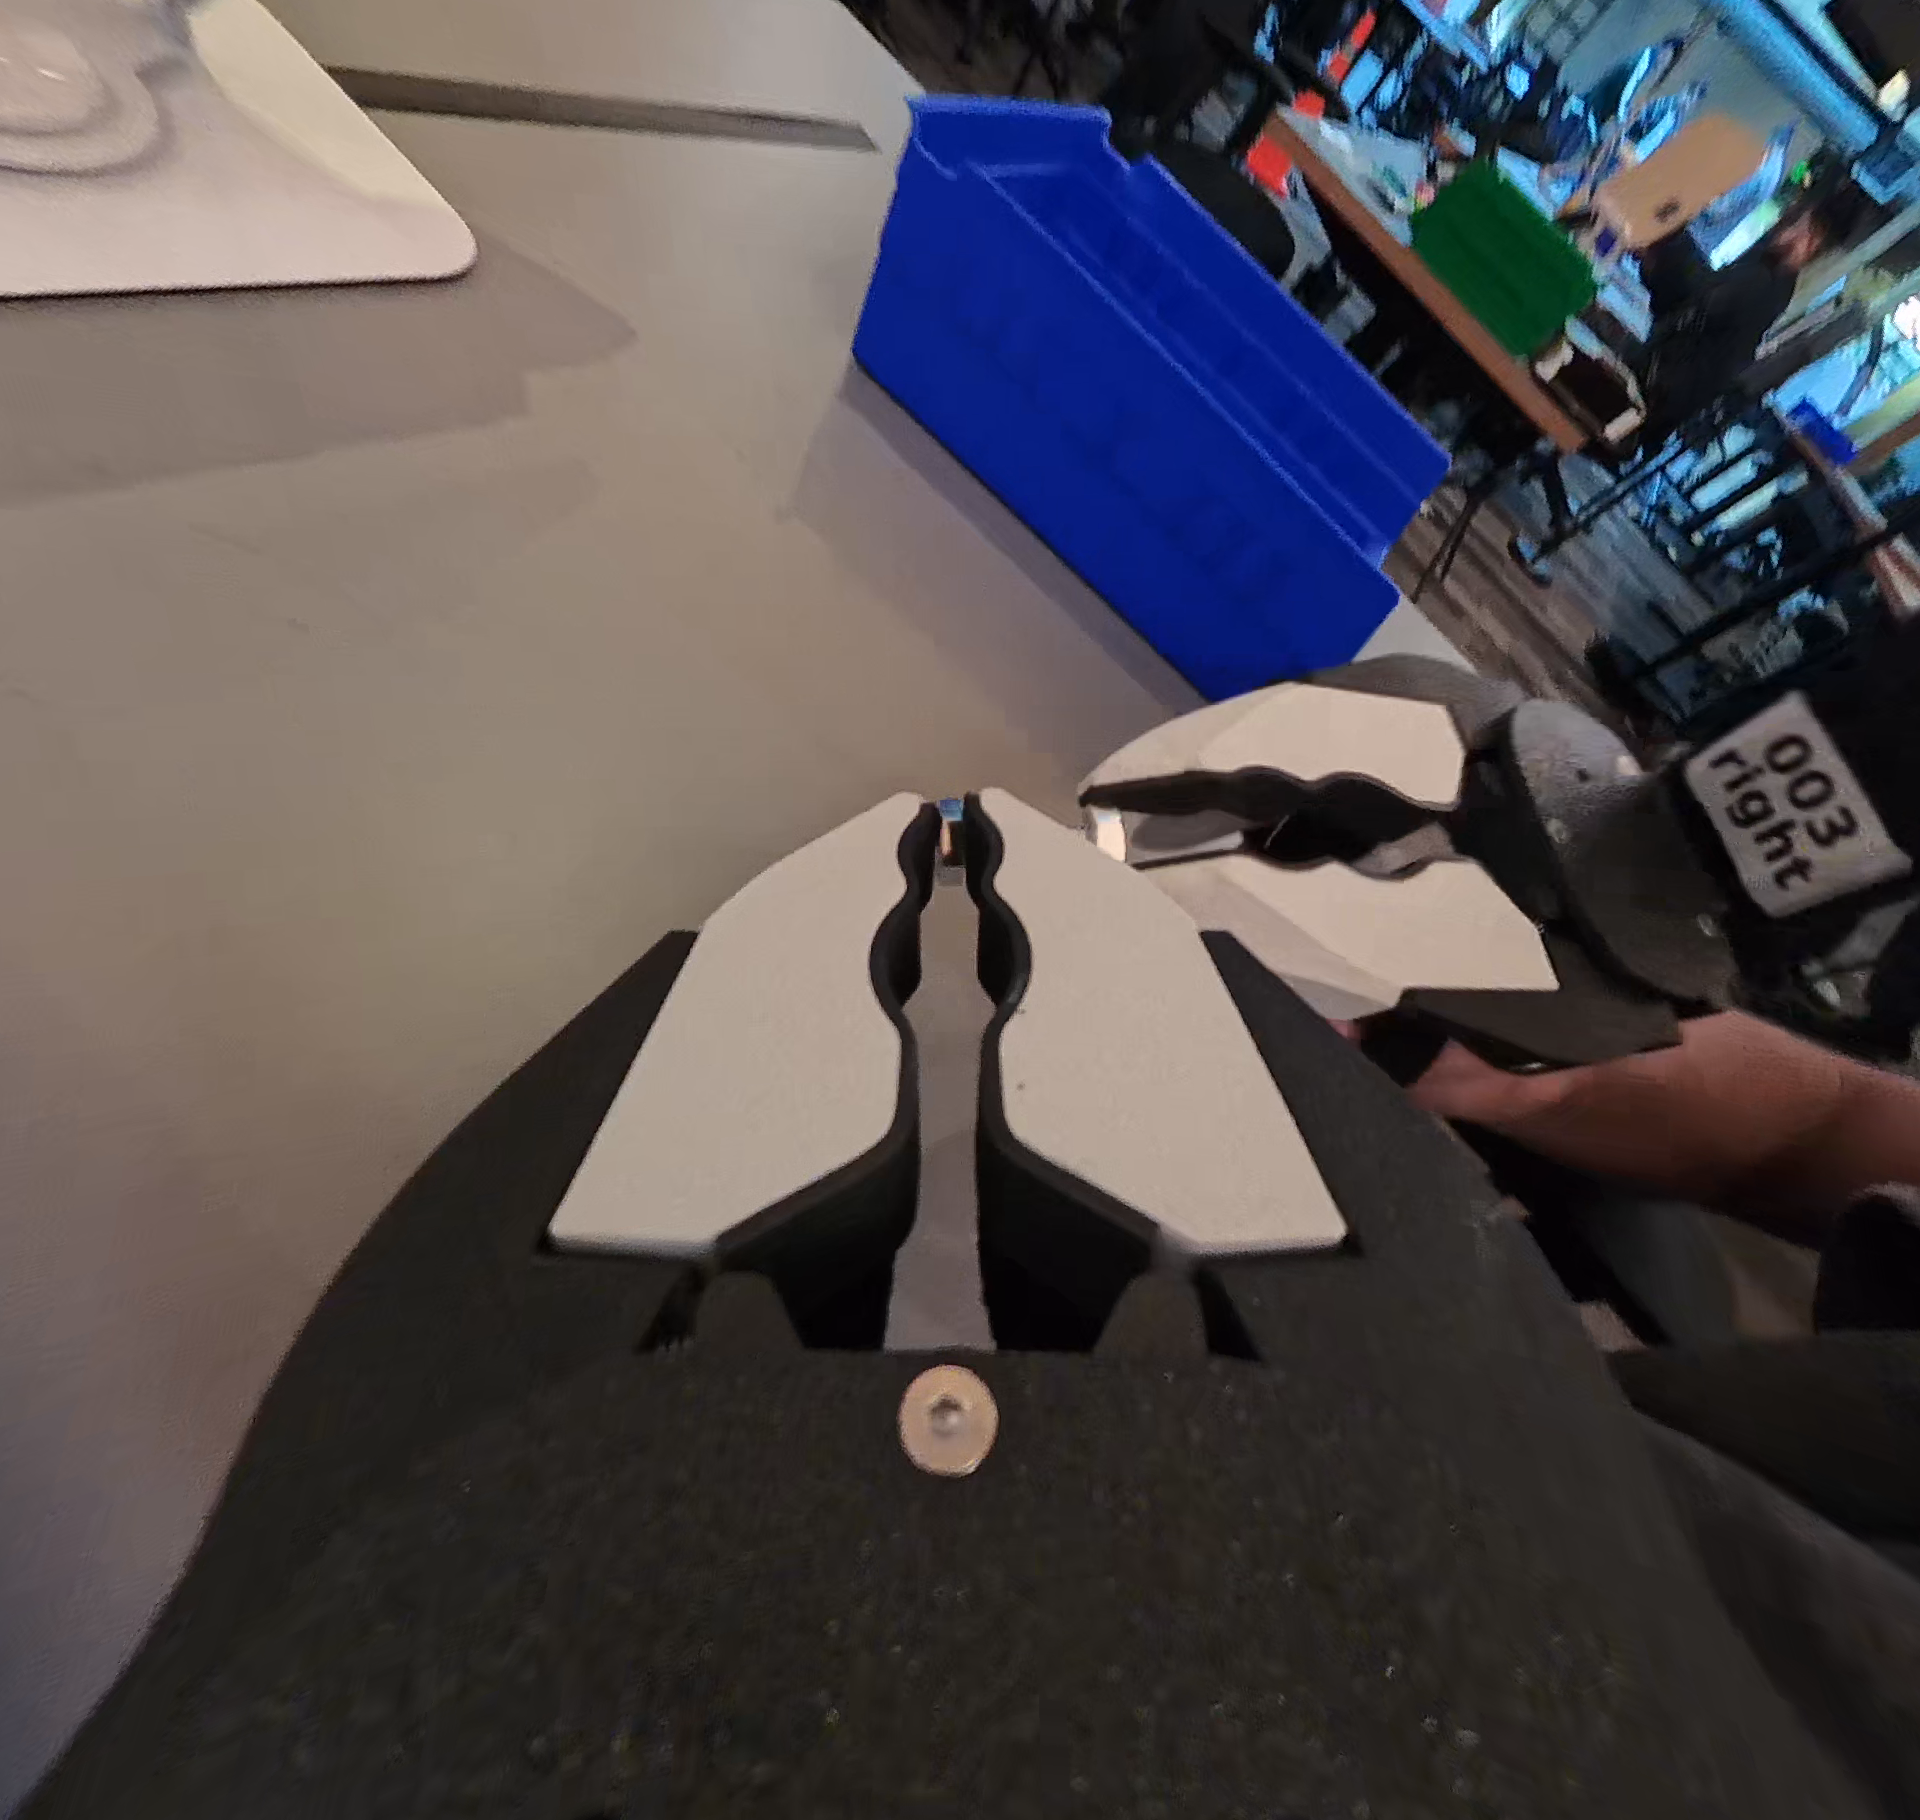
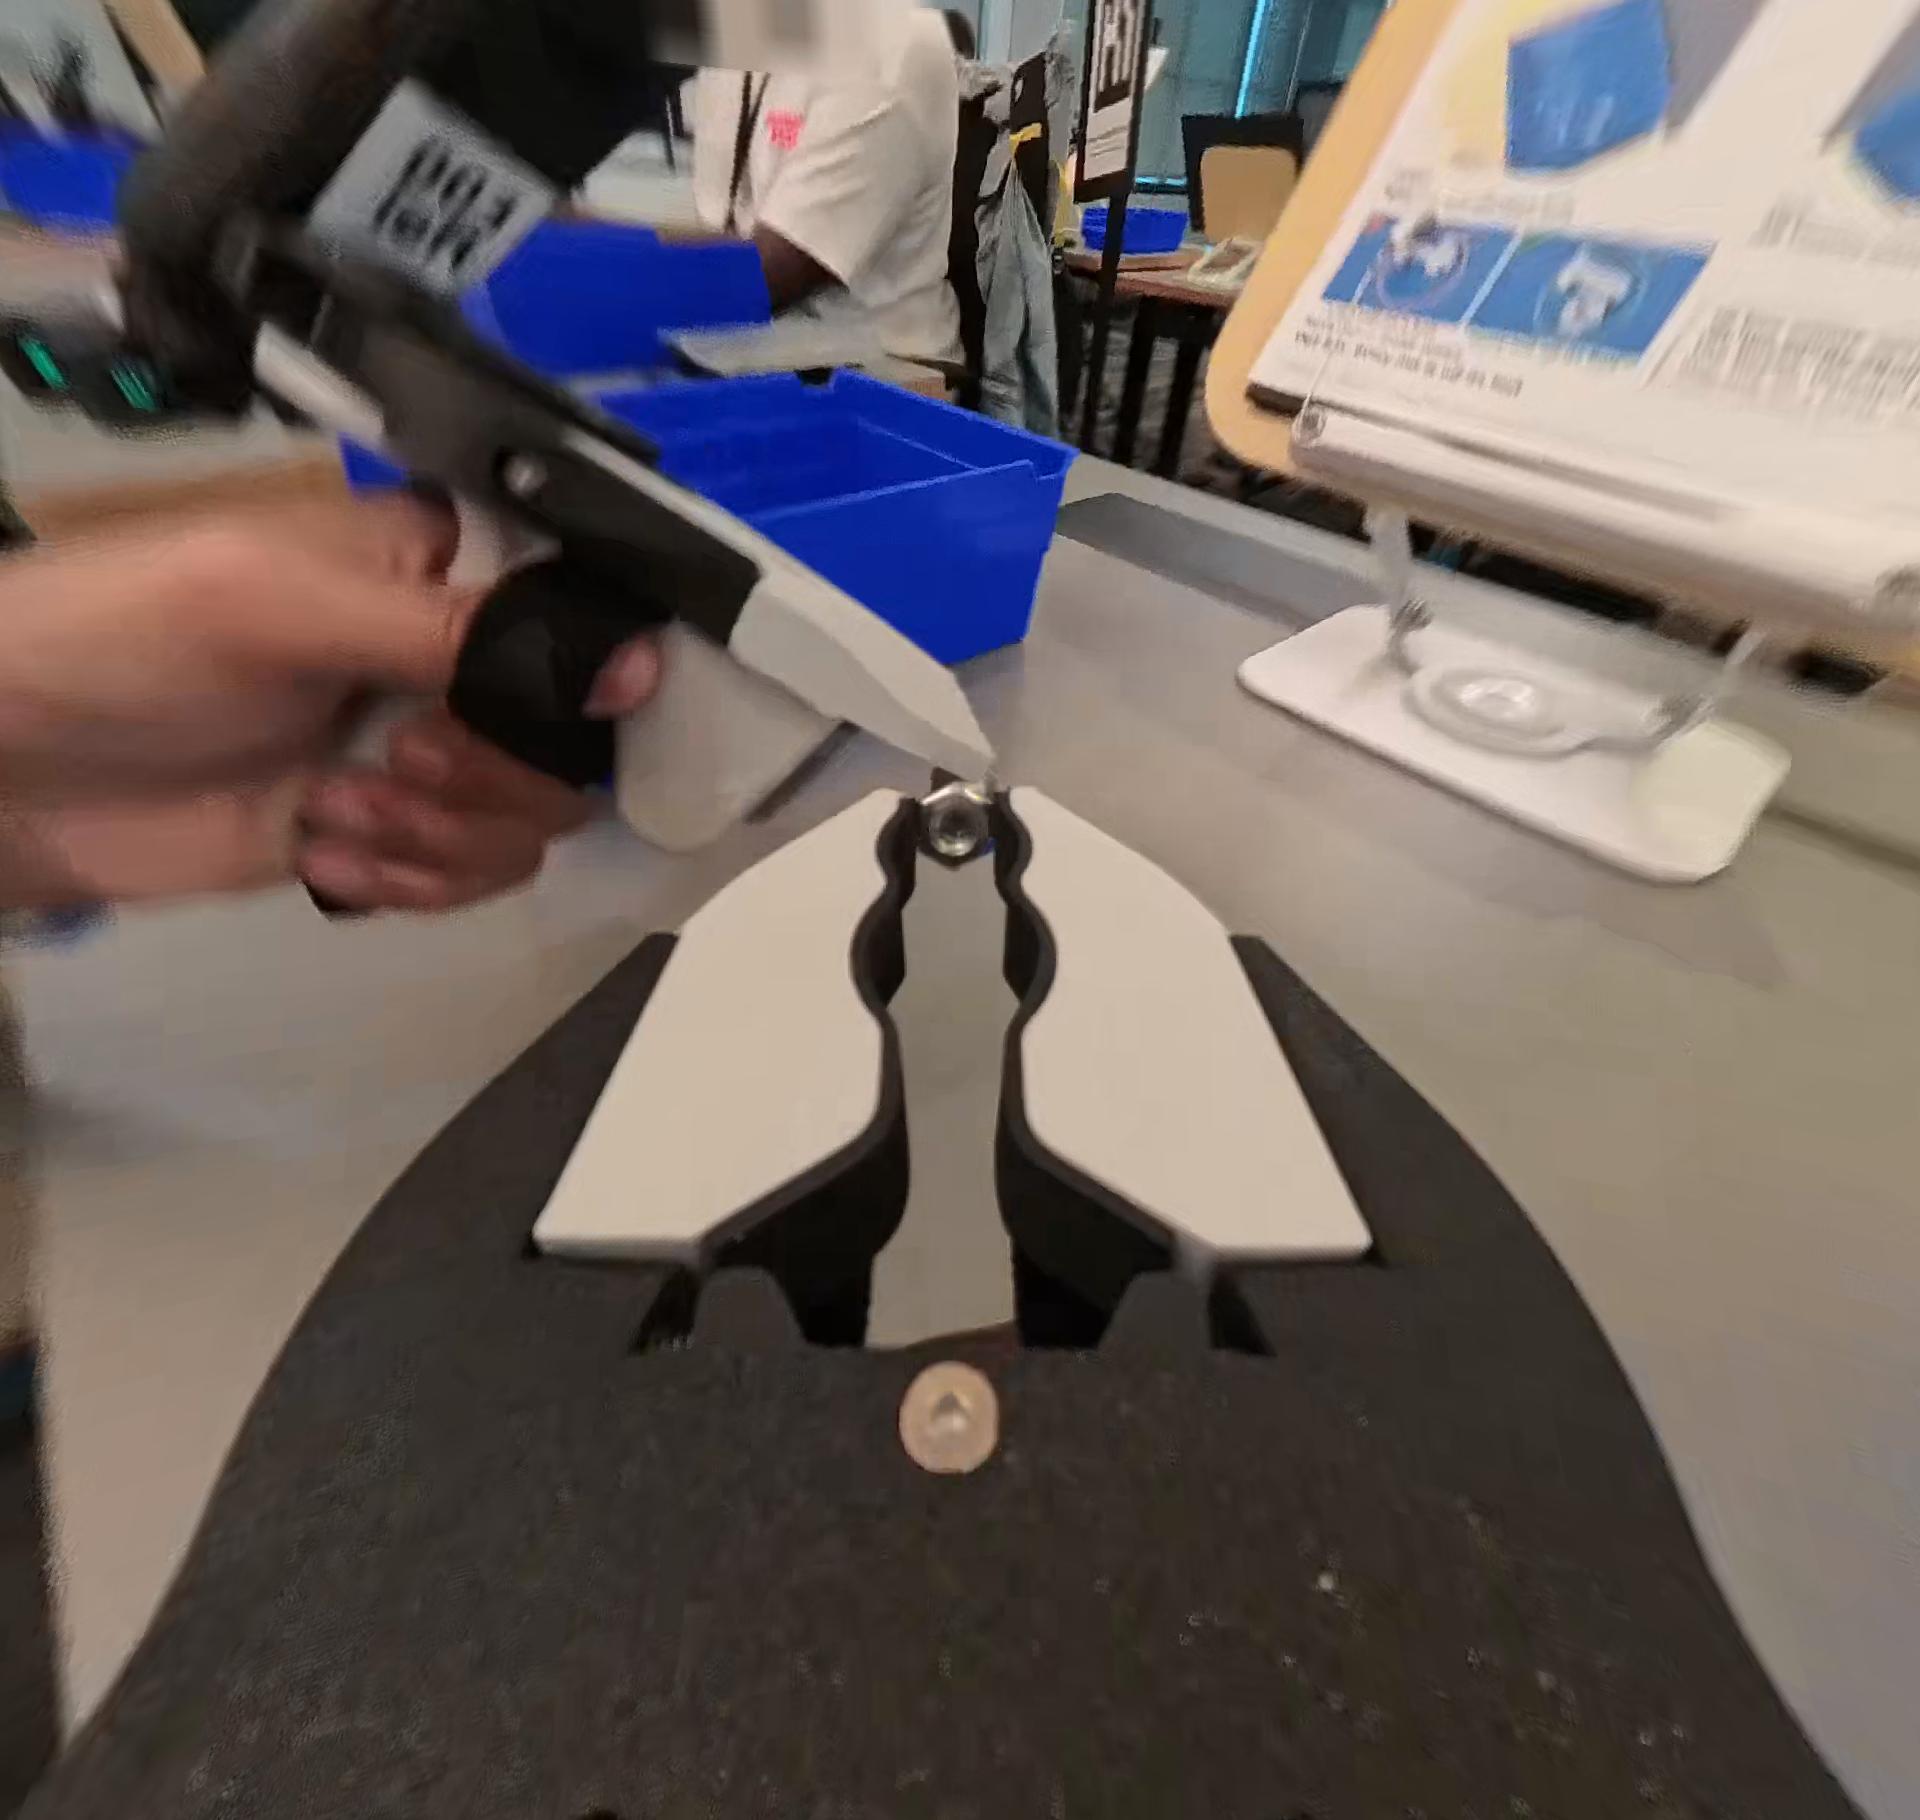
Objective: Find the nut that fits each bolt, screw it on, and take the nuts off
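Note:
In the right wrist view my right gripper (image 2: 951, 814) is shut on a silver hex nut (image 2: 951, 827), held at its fingertips above the grey table. My left gripper (image 2: 975, 768) comes in from the left, and its tips touch the top of the nut. In the left wrist view my left gripper (image 1: 948, 814) is shut on a small shiny metal part (image 1: 948, 840), a bolt as far as I can tell. My right gripper (image 1: 1091, 820) is just to its right, with the nut (image 1: 1112, 832) gleaming at its tips. The join between the two parts is hidden.
A blue plastic bin (image 1: 1122, 399) stands on the table behind the grippers and also shows in the right wrist view (image 2: 894, 523). A white stand (image 2: 1507, 731) holding an instruction sheet is at the right. A person in a white shirt (image 2: 862, 181) sits beyond the table. Left and right tips are no more than a few centimetres apart.

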Motion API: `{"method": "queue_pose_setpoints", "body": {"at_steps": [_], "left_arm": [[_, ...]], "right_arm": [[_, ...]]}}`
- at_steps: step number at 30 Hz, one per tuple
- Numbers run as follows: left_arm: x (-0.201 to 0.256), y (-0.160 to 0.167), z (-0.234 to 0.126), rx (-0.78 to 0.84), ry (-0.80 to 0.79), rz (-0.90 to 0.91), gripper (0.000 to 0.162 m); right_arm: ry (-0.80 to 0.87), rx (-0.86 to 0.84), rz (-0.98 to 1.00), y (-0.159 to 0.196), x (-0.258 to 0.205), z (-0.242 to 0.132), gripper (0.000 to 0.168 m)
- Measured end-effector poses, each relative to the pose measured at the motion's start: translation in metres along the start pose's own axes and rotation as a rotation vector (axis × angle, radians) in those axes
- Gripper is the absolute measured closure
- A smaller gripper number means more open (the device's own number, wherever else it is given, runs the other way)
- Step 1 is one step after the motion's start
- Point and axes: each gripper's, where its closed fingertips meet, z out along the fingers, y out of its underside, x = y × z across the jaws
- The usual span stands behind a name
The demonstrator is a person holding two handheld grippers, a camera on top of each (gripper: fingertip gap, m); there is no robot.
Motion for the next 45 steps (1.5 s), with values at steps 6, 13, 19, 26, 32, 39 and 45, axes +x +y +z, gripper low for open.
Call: {"method": "queue_pose_setpoints", "body": {"at_steps": [6,13,19,26,32,39,45], "left_arm": [[-0.017,-0.002,0.0,0.064,-0.099,-0.035,0.157],[-0.022,0.006,0.003,0.046,-0.08,-0.1,0.157],[-0.017,0.015,0.004,-0.026,0.023,-0.175,0.157],[-0.018,0.021,0.006,-0.061,0.023,-0.171,0.157],[-0.018,0.012,0.005,0.017,-0.03,-0.079,0.157],[-0.024,0.017,0.01,0.015,-0.029,-0.13,0.158],[-0.031,0.016,0.009,0.013,-0.063,-0.115,0.158]], "right_arm": [[-0.031,0.043,0.511,0.006,0.004,0.015,0.154],[-0.005,0.026,0.409,0.012,0.004,0.017,0.154],[0.004,-0.032,-0.201,0.015,-0.003,0.011,0.154],[0.024,-0.088,-0.435,0.022,-0.003,0.01,0.154],[-0.031,-0.029,0.039,0.016,0.003,0.011,0.154],[-0.028,-0.027,0.316,0.025,0.003,0.016,0.153],[-0.036,-0.048,0.317,0.031,-0.001,0.019,0.148]]}}
